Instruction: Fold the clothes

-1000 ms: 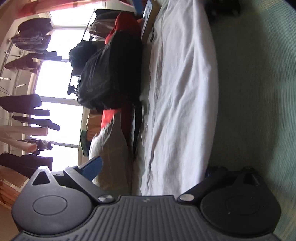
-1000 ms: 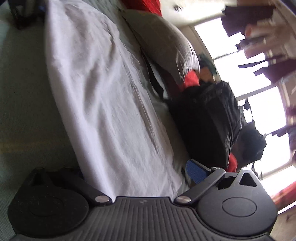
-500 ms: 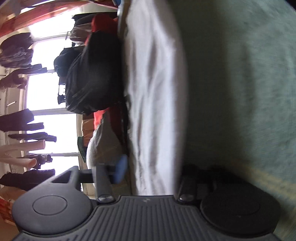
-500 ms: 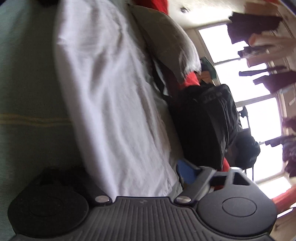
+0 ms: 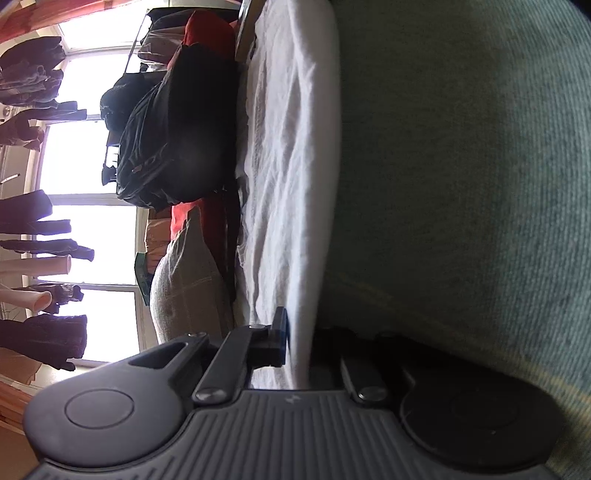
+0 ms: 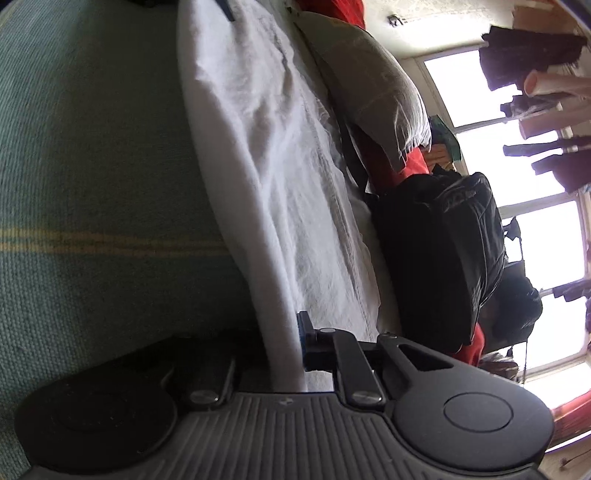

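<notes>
a black bag [image 5: 173, 136] is set against a red cushion [image 5: 210, 33], with a grey pillow [image 5: 188, 280] just beside it. dark clothes [image 5: 33, 221] are hung before a bright window [image 5: 92, 184]. a green cover [image 5: 461, 184] with a yellow stripe [image 6: 110, 242] is spread below. the bag [image 6: 439, 266] and pillow [image 6: 369, 92] are seen in the right view too.

The garment [image 5: 291, 155] lies on the blanket [image 5: 461, 184]; past the garment stand a backpack [image 5: 177, 140] and a pillow [image 5: 188, 280]; beyond the backpack, clothes [image 5: 33, 221] hang before the window [image 5: 88, 170]; each gripper pinches the garment's near edge.
</notes>
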Demonstrator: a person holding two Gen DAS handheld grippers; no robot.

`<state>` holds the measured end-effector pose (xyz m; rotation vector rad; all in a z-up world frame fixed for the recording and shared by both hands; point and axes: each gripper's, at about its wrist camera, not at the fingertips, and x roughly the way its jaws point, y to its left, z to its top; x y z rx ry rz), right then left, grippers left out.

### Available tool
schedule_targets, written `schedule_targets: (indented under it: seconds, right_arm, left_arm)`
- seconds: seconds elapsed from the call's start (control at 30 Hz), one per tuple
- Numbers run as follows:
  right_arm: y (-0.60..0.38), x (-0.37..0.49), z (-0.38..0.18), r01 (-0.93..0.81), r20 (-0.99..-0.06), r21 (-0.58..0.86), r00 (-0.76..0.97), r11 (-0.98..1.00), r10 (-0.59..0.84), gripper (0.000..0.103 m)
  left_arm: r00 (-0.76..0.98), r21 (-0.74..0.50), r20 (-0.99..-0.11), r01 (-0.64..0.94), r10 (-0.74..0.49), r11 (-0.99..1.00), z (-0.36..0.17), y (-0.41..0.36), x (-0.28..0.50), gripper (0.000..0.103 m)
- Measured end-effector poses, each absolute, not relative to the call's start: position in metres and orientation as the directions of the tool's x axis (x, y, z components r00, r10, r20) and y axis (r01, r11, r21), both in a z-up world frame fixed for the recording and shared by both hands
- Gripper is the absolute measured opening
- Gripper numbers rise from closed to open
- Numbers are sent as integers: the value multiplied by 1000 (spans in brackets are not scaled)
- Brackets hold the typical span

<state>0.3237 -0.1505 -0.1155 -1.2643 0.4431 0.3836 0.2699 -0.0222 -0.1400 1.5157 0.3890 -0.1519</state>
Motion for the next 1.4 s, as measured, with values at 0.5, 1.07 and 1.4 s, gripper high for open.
schedule_targets:
  seconds: [0.5,1.07,1.4]
  right_arm:
    - [-155,275,-76,-509,-511,-815,857,278,68,6]
    - [-176,133,-51,-574,-571,-770,815,280,98,6]
    - [-180,76,-77,-619,-619,-739,780,267,94,8]
  left_arm:
    - [949,956,-293,291,113,39,-107,-11,223,1]
    - [962,961,-272,273,36,-46,-84,-19,97,1]
    - [950,947,-312,313,25,-78,-110,-19,56,1]
